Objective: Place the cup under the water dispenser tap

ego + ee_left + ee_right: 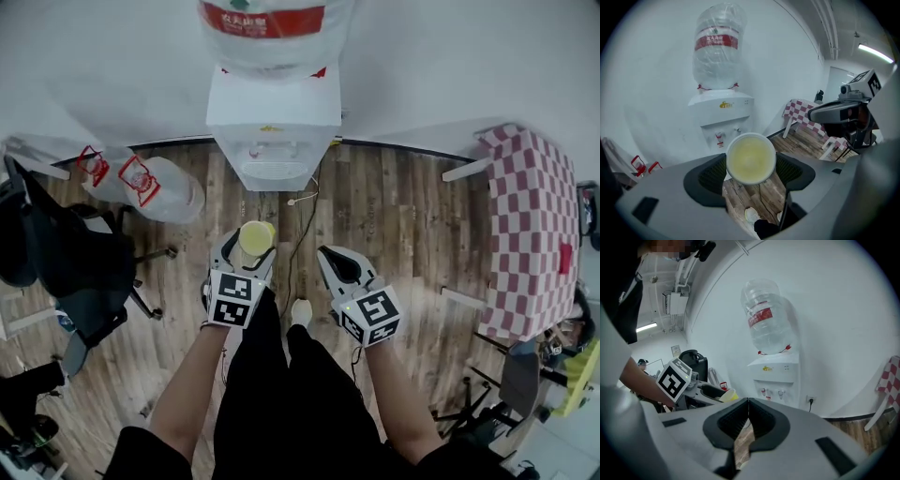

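L tongs (251, 242) pinch pale yellow round plastic cup (750, 158) above wood-plank floor (394, 216), in front of white bottle-topped water dispenser (274, 131), not touching it. R tongs (748, 400) pressed together, empty, beside L.

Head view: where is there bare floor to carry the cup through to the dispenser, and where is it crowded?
Bare floor lies between the water dispenser and the cup in the left claw, and wider between the cord and the checked table. Crowded at left: bag and chair.
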`<state>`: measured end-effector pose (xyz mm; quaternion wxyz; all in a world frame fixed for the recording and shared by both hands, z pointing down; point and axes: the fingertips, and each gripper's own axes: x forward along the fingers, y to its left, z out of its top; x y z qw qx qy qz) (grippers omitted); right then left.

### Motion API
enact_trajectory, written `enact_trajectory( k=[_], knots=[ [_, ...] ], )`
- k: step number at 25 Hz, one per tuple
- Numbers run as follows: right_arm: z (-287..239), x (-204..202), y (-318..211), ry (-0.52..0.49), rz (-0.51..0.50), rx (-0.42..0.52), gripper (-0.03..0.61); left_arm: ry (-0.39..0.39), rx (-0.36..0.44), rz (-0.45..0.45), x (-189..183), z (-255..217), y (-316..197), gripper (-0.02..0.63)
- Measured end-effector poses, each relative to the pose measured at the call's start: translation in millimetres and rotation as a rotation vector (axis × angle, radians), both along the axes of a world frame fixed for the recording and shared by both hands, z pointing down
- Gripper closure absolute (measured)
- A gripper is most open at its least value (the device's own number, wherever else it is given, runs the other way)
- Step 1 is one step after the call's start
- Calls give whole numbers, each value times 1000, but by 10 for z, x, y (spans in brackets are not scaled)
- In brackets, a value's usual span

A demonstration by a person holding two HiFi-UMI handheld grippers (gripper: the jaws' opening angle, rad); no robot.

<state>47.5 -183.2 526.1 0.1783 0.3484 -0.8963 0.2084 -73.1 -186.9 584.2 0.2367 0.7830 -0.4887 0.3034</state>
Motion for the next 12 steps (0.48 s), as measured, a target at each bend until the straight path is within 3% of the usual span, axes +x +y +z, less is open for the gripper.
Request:
enact_trajectory(
  k=[12],
  knots=[
    [801,-381,-517,27,55,-54,557,-33,-75,52,-355,1184,-766,275]
  ],
)
